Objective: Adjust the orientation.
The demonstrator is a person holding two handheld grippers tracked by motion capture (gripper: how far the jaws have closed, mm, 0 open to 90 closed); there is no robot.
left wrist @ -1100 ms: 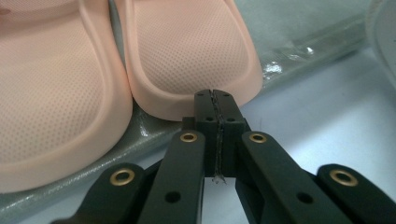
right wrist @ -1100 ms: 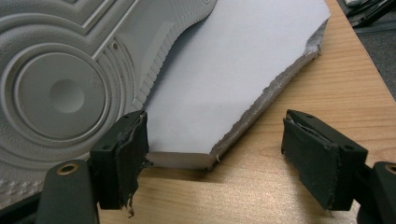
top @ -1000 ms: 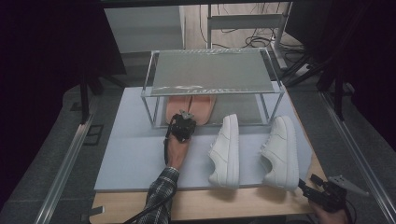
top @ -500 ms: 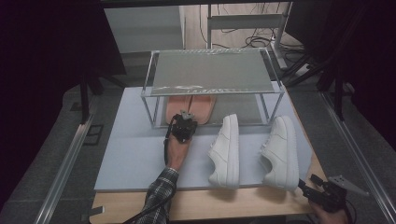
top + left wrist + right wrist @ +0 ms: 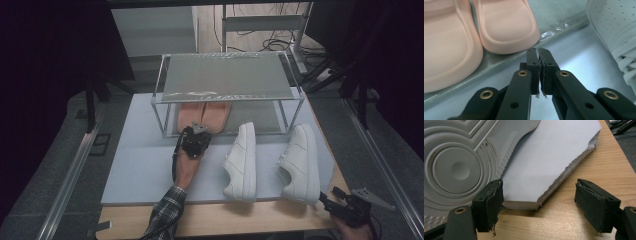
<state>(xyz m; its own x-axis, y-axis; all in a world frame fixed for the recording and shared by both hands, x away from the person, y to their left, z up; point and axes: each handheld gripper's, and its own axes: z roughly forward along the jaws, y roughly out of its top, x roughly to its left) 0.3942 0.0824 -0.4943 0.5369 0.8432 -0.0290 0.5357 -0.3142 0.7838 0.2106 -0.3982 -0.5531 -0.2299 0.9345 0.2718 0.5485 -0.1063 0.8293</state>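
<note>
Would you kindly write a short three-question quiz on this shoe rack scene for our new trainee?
1. True or false: the left gripper is shut with nothing between its jaws.
2. What lies on the lower level of the rack? A) pink slippers B) white sneakers C) a box
3. How many white sneakers lie on the grey mat?

Key: 1 true; 2 A; 3 two, the second beside the open right gripper.
</note>
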